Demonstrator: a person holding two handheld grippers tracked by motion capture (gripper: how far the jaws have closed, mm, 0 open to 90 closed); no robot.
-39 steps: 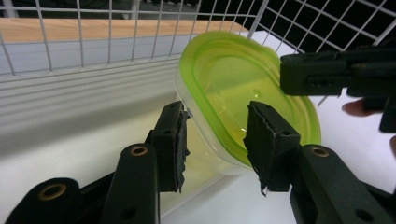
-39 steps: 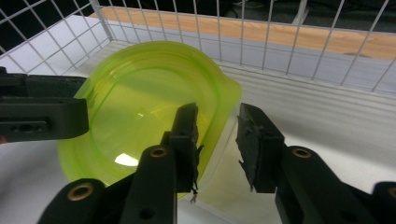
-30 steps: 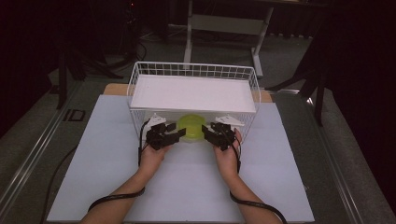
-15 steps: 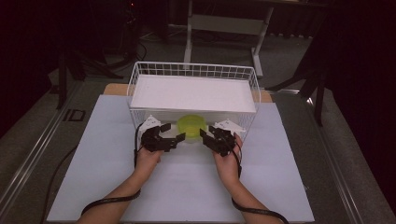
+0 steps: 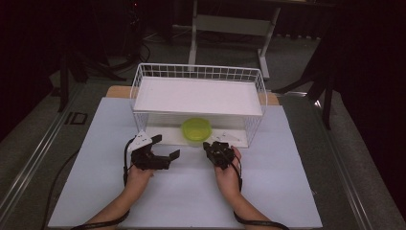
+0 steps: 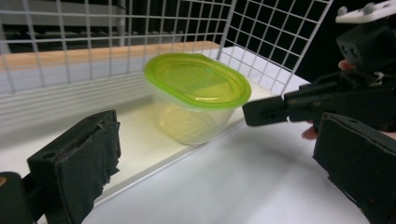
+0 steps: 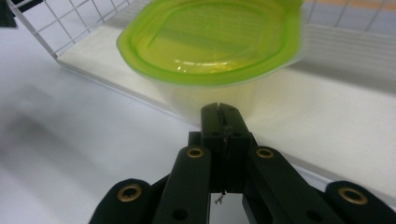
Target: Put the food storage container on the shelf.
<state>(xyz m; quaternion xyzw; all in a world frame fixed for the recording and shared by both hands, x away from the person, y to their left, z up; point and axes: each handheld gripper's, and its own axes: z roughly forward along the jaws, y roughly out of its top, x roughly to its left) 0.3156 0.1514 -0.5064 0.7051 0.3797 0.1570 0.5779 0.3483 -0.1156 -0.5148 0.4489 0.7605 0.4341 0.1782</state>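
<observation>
A clear plastic tub with a green lid (image 5: pixel 196 129) stands on the bottom shelf of a white wire rack (image 5: pixel 198 73), at its front edge. My left gripper (image 5: pixel 166 146) lies left of the tub and short of it; its jaws have just been opening and now stand wide with nothing between them. In the left gripper view the tub (image 6: pixel 196 88) sits beyond the black pads (image 6: pixel 84 158). My right gripper (image 5: pixel 207 145) is just right of the tub, pointing at it; its jaws have just been closing and are shut on nothing. Its tip (image 7: pixel 219 116) hangs close in front of the tub (image 7: pixel 210 42).
The rack carries a white upper shelf (image 5: pixel 198 96) above the tub, with wire walls at the sides and back. It stands on a white sheet (image 5: pixel 191 196) that covers the table. The right gripper's tip (image 6: pixel 280 109) reaches in from the right in the left gripper view.
Both hands have drawn back from the sides of the tub toward the person. The left jaws opened wide, the right jaws shut. The tub has stayed in place.
</observation>
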